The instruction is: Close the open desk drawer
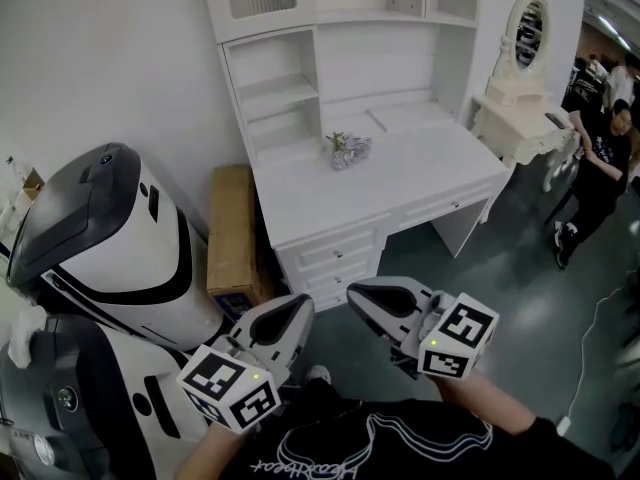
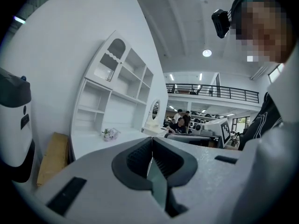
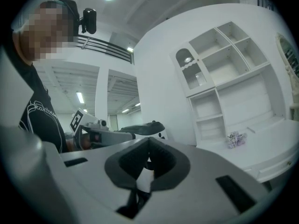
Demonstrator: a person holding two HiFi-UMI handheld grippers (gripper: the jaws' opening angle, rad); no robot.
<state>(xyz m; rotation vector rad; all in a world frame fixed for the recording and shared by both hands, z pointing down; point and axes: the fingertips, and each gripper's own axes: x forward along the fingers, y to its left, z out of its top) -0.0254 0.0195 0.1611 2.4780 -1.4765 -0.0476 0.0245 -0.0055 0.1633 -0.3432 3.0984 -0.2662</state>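
left gripper [image 1: 297, 306] and right gripper [image 1: 358, 294]: clenched, empty, low in frame | drawers [image 1: 335, 251]: frame centre under table [image 1: 400, 163], none clearly standing out | advice: any push should meet the front squarely

A small flower bunch [image 1: 348, 149] lies on the white desk [image 1: 420, 173], before its shelved hutch [image 1: 290, 63].

The left claw [image 1: 298, 306] and right claw [image 1: 357, 293] are pale grey, carrying black-and-white marker cubes [image 1: 230, 390]; the shirt [image 1: 400, 448] is black with white print.
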